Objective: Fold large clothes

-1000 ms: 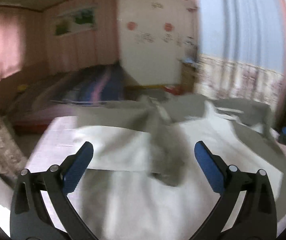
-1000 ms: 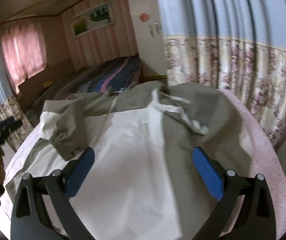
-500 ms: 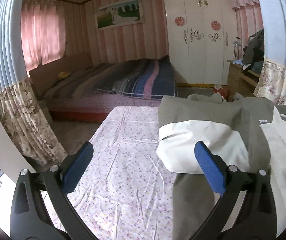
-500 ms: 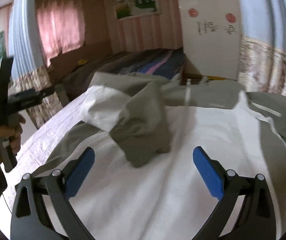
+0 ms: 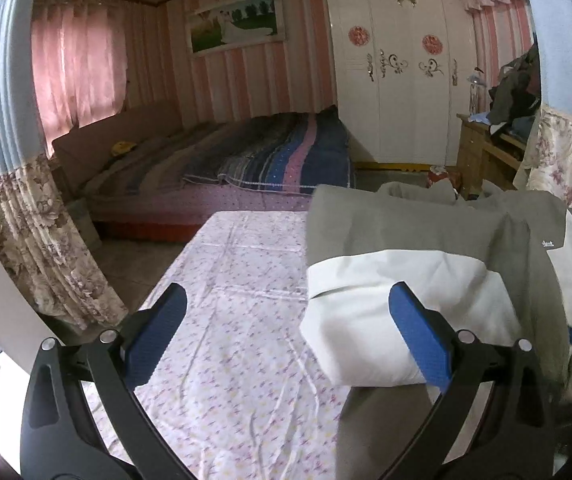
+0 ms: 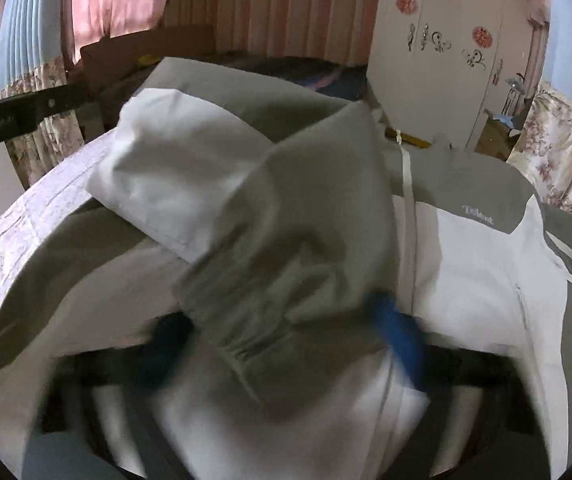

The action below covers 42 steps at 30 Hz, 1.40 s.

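A grey and white jacket [image 5: 406, 232] [image 6: 486, 272] lies spread on a floral sheet [image 5: 237, 320]. One of its sleeves [image 5: 366, 280] [image 6: 286, 208] is folded across the front. My left gripper [image 5: 288, 300] hangs open over the sheet, its right finger beside the sleeve's white part and nothing between the pads. My right gripper [image 6: 281, 336] is blurred and its jaws are closing. The grey elastic cuff [image 6: 245, 312] lies between its blue pads [image 6: 400, 340]. The left gripper [image 6: 25, 116] also shows as a black bar at the right wrist view's upper left.
A bed with a striped blanket [image 5: 277, 156] stands beyond the sheet's far edge. Behind it are a white wardrobe [image 5: 398, 80] and a wooden stand piled with clothes [image 5: 498, 140]. Floral curtains [image 5: 25, 220] hang at the left. The sheet's left edge drops to a tiled floor [image 5: 133, 264].
The left view has swung from over the jacket to the bare sheet at its left. The right gripper has come down onto the folded sleeve and its jaws have narrowed around the cuff.
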### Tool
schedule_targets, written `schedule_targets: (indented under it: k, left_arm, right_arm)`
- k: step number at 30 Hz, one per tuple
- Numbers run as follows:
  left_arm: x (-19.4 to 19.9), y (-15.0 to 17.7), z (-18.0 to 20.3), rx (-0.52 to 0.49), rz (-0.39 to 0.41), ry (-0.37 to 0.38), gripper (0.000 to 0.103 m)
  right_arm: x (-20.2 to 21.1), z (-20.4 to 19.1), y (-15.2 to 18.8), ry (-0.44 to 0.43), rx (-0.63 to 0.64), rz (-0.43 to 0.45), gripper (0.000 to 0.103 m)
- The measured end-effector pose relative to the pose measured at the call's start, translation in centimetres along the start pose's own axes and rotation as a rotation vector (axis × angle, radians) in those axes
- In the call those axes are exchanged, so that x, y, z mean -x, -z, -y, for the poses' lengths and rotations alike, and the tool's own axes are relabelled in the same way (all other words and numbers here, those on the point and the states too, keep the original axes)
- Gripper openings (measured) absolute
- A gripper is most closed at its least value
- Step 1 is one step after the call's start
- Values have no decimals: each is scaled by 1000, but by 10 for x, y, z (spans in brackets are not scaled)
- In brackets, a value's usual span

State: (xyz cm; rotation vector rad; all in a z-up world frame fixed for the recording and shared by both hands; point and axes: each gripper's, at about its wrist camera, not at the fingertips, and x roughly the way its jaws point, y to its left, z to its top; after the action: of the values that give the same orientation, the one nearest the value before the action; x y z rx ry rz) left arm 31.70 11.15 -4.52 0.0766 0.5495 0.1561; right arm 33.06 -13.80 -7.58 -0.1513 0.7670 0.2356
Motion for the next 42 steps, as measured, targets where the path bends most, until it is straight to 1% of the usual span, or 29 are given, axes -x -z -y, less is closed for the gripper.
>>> schedule_targets:
  k: [1, 2, 4, 6, 7, 8, 9, 10, 11, 13, 15, 17, 19, 20, 22, 24, 26, 27, 29, 31, 33, 34, 35, 37, 39, 42]
  left_arm:
    - [-4, -1, 4, -11, -2, 1, 100]
    - [-6, -2, 9, -22, -4, 4, 100]
    - [-8, -4, 15, -36, 0, 11, 100]
    - [-15, -8, 23, -49, -2, 19, 100]
    - [-21, -10, 31, -65, -7, 26, 100]
    - [-25, -12, 37, -84, -10, 31, 100]
    - [-31, -14, 45, -107, -16, 31, 100]
    - [-39, -15, 52, -131, -25, 25, 100]
    - [-48, -15, 62, -153, -36, 19, 100]
    - [-64, -18, 72, -165, -54, 17, 100]
    - [-83, -22, 81, -161, -81, 0, 100]
    - [-102, -24, 85, -134, -113, -25, 100]
    - [-120, -24, 86, -96, -148, -49, 100]
    - [-126, -24, 86, -79, -150, -73, 100]
    - [-135, -23, 88, -66, -153, -94, 100]
    - [-147, -22, 91, -73, -169, -116, 100]
    - [-156, -20, 93, -93, -177, -137, 100]
    - [-158, -20, 93, -97, -183, -139, 100]
    - [-159, -23, 91, -105, -169, -152, 100]
    - [-159, -24, 89, -112, -168, -148, 100]
    - [-151, -26, 88, -121, -159, -132, 100]
    - [-147, -27, 88, -122, -154, -124, 100]
    - [-137, -29, 86, -114, -142, -107, 100]
    - [-115, -33, 84, -106, -118, -64, 100]
    - [-83, -38, 83, -112, -80, -25, 100]
    - [-31, -40, 77, -123, -40, 39, 100]
  right_arm:
    - [7, 16, -6, 11, -35, 29, 34]
    - [16, 32, -11, 18, -68, 60, 29]
    - [31, 62, -24, 26, -129, 107, 24]
    - [44, 101, -40, 33, -189, 145, 22]
    - [47, 122, -47, 19, -222, 151, 21]
    - [48, 135, -52, 22, -238, 154, 21]
    - [48, 156, -59, 45, -251, 162, 20]
    - [46, 174, -64, 45, -266, 160, 20]
    - [41, 185, -67, 38, -280, 149, 20]
    - [26, 212, -69, 40, -309, 112, 20]
    - [10, 230, -67, 55, -330, 79, 20]
    - [-5, 249, -58, 63, -367, 43, 20]
    - [-20, 261, -53, 82, -398, 17, 20]
    - [-24, 268, -49, 102, -409, 5, 20]
    - [-33, 277, -38, 126, -420, -18, 20]
    - [-42, 281, -28, 142, -405, -48, 20]
    - [-51, 286, -22, 187, -385, -76, 20]
    - [-55, 290, -18, 193, -393, -90, 20]
    - [-60, 295, -12, 193, -410, -99, 20]
    - [-51, 288, -12, 187, -396, -88, 22]
    - [-34, 283, -15, 170, -381, -67, 34]
    - [-22, 281, -16, 168, -380, -49, 47]
    - [-9, 279, -16, 157, -383, -29, 64]
    - [24, 276, -14, 95, -398, 16, 80]
    - [59, 269, -6, 55, -380, 34, 82]
    - [109, 262, 13, 57, -339, 56, 88]
